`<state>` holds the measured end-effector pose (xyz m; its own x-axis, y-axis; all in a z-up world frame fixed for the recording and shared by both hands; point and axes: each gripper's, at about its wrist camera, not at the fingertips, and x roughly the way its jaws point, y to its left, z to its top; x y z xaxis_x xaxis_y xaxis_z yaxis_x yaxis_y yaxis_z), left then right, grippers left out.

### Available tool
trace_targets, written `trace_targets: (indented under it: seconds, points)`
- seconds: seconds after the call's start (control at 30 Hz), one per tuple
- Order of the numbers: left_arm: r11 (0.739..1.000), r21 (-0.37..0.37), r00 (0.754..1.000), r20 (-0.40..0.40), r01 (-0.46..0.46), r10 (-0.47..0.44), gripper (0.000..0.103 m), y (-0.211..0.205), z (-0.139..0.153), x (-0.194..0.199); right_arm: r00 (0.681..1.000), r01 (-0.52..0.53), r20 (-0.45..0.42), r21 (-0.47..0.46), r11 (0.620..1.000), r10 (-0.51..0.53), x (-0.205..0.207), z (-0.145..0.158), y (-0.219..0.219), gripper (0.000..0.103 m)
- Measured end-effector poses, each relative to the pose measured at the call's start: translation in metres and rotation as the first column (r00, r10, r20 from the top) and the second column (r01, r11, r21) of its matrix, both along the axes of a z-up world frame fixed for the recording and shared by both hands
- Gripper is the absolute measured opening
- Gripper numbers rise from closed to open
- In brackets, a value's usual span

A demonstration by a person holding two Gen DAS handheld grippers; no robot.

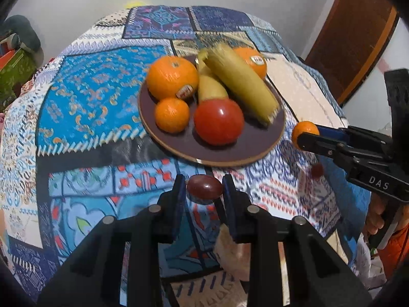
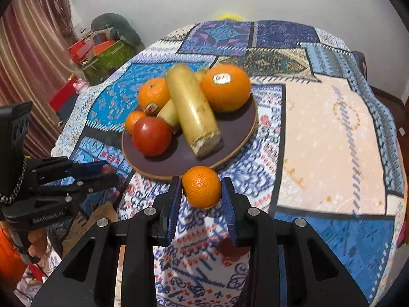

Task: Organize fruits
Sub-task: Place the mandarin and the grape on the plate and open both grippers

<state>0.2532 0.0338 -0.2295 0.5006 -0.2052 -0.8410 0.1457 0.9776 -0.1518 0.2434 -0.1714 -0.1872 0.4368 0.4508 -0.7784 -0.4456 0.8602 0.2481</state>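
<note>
A dark brown plate (image 1: 230, 153) (image 2: 237, 130) on the patchwork tablecloth holds two large oranges (image 1: 172, 76) (image 2: 226, 88), a small mandarin (image 1: 171, 114), a red tomato (image 1: 218, 121) (image 2: 151, 136) and two corn cobs (image 1: 240, 81) (image 2: 193, 110). My left gripper (image 1: 204, 189) is shut on a dark red date (image 1: 204, 187) just in front of the plate; it also shows at the left of the right wrist view (image 2: 107, 174). My right gripper (image 2: 202, 189) is shut on a small mandarin (image 2: 202, 186) near the plate's front rim; it also shows in the left wrist view (image 1: 305, 134).
The patchwork cloth (image 1: 89, 97) covers a round table. A small red fruit (image 1: 317, 170) lies on the cloth under the right gripper. A green box with clutter (image 2: 107, 56) and a curtain (image 2: 30, 51) stand at the far left. A wooden door (image 1: 358, 33) is at the right.
</note>
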Motion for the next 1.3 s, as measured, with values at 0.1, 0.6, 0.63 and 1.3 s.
trace_targets:
  seconds: [0.1,0.6,0.63,1.3]
  points:
    - [1.000,-0.007,1.000,0.012,-0.015,0.015,0.029,0.003,0.005,0.009,1.000,0.009,0.027,-0.008,1.000,-0.009,0.007,0.006,-0.001,0.029]
    - [0.998,-0.018,0.998,0.000,-0.056,0.056,0.029,0.011,-0.002,0.039,0.996,0.037,0.084,-0.054,0.998,-0.032,0.050,0.008,0.003,0.029]
    - [0.998,-0.018,0.998,0.000,-0.055,0.055,0.029,0.011,-0.003,0.040,0.996,0.039,0.083,-0.054,0.998,-0.035,0.053,0.007,0.003,0.029]
    - [0.998,-0.014,0.998,-0.010,-0.063,0.063,0.034,0.011,-0.004,0.042,0.998,0.049,0.050,-0.075,0.996,-0.045,0.072,-0.008,0.009,0.030]
